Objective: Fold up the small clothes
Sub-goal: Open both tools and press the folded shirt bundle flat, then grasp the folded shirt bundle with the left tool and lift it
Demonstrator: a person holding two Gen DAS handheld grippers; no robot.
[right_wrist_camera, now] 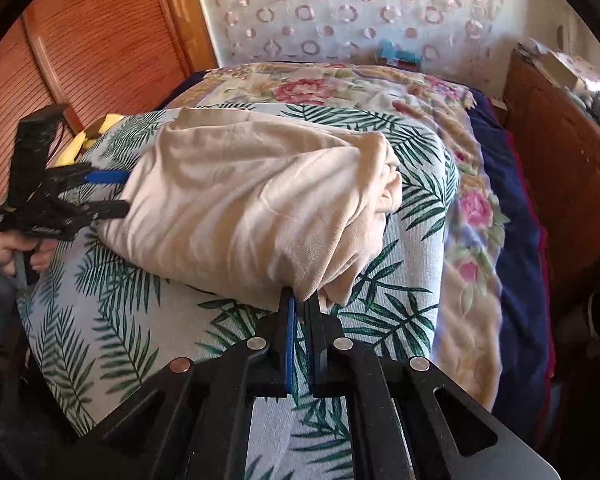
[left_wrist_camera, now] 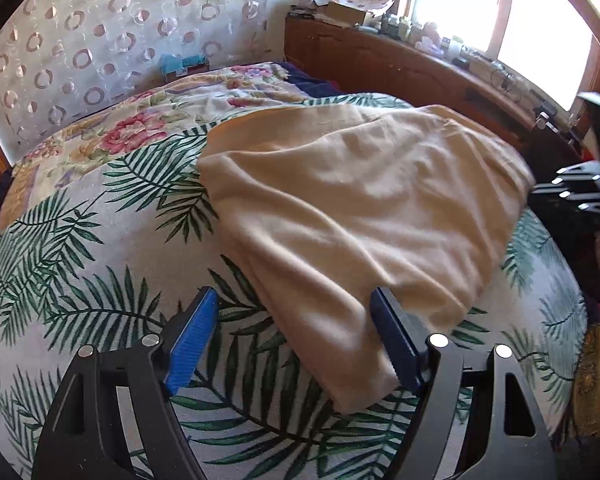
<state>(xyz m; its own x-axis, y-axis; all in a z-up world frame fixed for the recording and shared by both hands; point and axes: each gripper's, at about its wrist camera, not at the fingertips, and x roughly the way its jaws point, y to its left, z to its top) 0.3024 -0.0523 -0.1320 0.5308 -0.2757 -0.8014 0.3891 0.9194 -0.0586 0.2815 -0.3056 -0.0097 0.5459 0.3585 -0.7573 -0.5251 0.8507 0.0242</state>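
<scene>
The right gripper [right_wrist_camera: 301, 304] is clamped on the near corner of the beige garment [right_wrist_camera: 244, 200], which lies half-folded on the palm-leaf sheet [right_wrist_camera: 112, 344], its long axis running between the two tools. The left gripper [left_wrist_camera: 294, 324], fingers wide apart, straddles the opposite end; whether it touches the cloth there is hard to say.

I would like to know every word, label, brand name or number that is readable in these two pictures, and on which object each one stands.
No text can be read in either view.
Boxes and small bottles on the brown wooden headboard shelf: any labels are too small and blurred.
Beige folded garment: no print or tag visible.
Palm-leaf patterned sheet and floral blanket: patterns only.
Black grippers with blue fingers: no markings visible.
</scene>
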